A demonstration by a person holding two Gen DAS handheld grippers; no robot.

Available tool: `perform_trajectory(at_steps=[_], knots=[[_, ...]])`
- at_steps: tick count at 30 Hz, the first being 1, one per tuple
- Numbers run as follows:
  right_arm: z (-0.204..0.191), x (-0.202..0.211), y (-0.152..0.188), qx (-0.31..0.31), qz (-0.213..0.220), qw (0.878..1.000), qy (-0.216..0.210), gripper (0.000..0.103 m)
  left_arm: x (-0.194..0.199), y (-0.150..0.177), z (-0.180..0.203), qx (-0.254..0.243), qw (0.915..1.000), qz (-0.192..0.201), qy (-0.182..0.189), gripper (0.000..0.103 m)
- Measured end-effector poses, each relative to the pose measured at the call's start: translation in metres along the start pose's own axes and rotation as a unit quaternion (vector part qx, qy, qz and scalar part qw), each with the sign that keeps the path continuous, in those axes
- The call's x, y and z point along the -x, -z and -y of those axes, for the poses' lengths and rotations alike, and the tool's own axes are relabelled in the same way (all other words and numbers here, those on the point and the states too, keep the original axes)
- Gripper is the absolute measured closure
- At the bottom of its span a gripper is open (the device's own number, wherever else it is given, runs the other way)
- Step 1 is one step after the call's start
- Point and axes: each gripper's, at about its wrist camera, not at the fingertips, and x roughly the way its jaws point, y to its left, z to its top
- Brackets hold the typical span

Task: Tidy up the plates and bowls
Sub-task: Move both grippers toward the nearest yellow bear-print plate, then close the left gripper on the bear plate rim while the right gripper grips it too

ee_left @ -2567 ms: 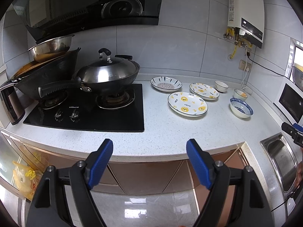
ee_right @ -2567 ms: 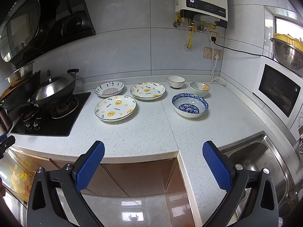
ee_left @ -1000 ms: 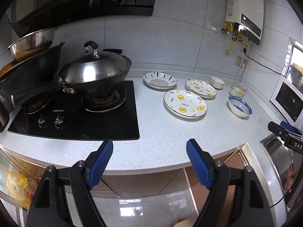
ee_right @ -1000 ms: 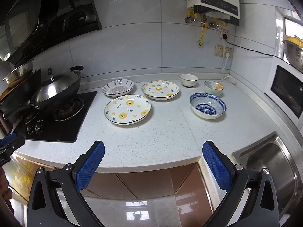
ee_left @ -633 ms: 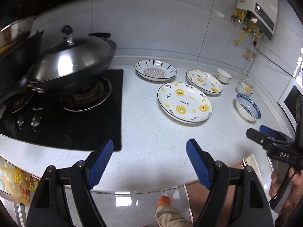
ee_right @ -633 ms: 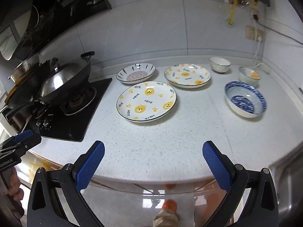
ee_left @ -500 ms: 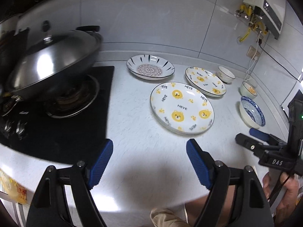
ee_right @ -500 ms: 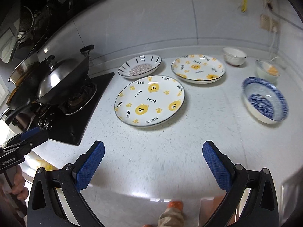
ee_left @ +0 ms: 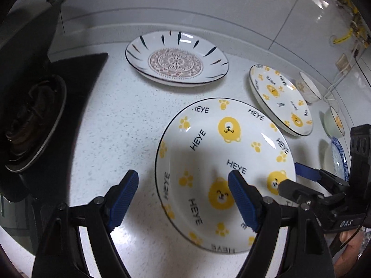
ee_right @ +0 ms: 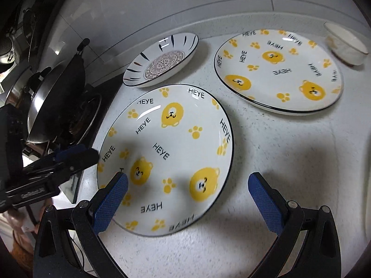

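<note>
A white plate with yellow bears (ee_left: 222,169) (ee_right: 167,139) lies on the counter right below both grippers. My left gripper (ee_left: 182,176) (ee_right: 76,155) is open and straddles the plate's left rim, one finger over the dish and one outside it. My right gripper (ee_right: 187,178) (ee_left: 294,179) is open too and spans the plate's right rim. Whether either one touches the plate cannot be told. Behind it lie a second bear plate (ee_left: 278,99) (ee_right: 278,69) and a plate with a floral centre and black strokes (ee_left: 176,61) (ee_right: 162,62).
A small white bowl (ee_left: 309,88) (ee_right: 347,44), a pale bowl (ee_left: 334,121) and a blue patterned bowl (ee_left: 338,157) stand at the right. To the left sits the black stove (ee_left: 30,120) with a lidded wok (ee_right: 46,97). A tiled wall backs the speckled counter (ee_right: 289,143).
Both grippers have moved forward and down from beyond the counter's front edge to just over the near bear plate. The dishes have not moved, and both grippers stay open.
</note>
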Motion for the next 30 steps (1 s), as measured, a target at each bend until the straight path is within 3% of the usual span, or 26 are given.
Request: perform_trajectory(at_steps=[14, 21, 30], knots=[[0.022, -0.028, -0.021, 0.010, -0.049, 0.998, -0.045, 0.001, -0.039, -0.012, -0.007, 0.039, 0.9974, -0.056, 0.022, 0.024], [0.027, -0.029, -0.026, 0.021, -0.060, 0.996, -0.056, 0.006, -0.043, -0.017, -0.008, 0.045, 0.9967, -0.061, 0.030, 0.024], [0.039, -0.027, -0.027, 0.004, -0.071, 0.991, -0.113, 0.015, -0.045, -0.020, -0.015, 0.053, 0.9941, -0.080, 0.050, 0.024]])
